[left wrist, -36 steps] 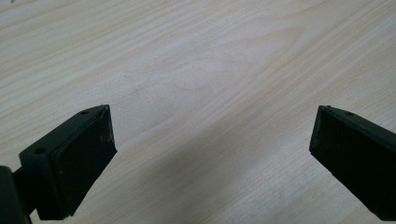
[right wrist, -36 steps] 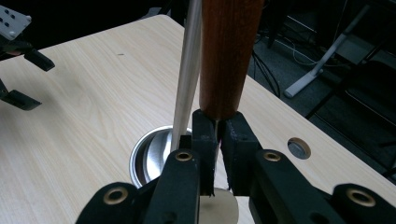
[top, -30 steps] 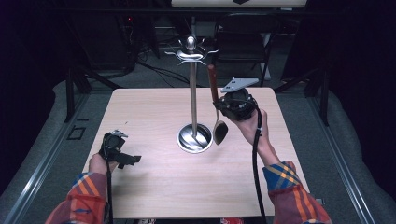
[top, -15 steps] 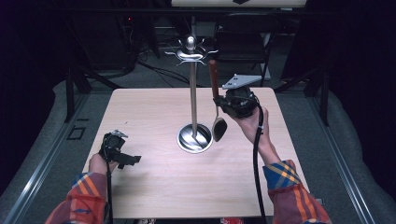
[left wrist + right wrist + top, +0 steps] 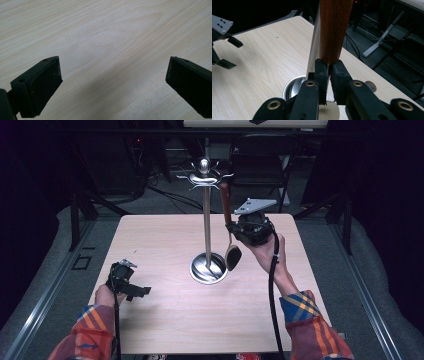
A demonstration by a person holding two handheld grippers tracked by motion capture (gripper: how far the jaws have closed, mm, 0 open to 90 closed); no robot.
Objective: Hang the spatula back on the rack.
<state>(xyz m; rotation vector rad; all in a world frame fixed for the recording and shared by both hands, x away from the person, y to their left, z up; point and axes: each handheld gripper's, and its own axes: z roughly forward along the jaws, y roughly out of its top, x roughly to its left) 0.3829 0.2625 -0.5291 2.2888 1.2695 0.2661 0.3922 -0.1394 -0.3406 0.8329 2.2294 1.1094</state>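
Since a second ago the right gripper [image 5: 231,226] has been lifting the spoon [image 5: 228,227]: its bowl, which was hanging low near the stand's base, is now sitting a little higher, and the wooden handle's top is reaching up close to the hooks at the crown of the stand [image 5: 206,215]. The left gripper [image 5: 131,281] is staying where it was, near the table's left front corner.

From where I am standing, the right hand [image 5: 270,252] is holding its gripper up over the middle right of the table [image 5: 165,320], just beside the stand's upright pole. In the right gripper view the jaws are pinching tight on the spoon's thin metal neck [image 5: 327,75], right below the brown wooden handle [image 5: 332,27], which is rising straight up between them. The spoon is hanging upright, bowl downward, clear of the tabletop, with the bowl hovering at the right edge of the stand's round metal base [image 5: 207,268]. I cannot tell whether the handle's top is touching a hook.

The left gripper is resting low over the wood, its jaws spread wide apart with bare table grain showing between them in the left gripper view [image 5: 113,75].
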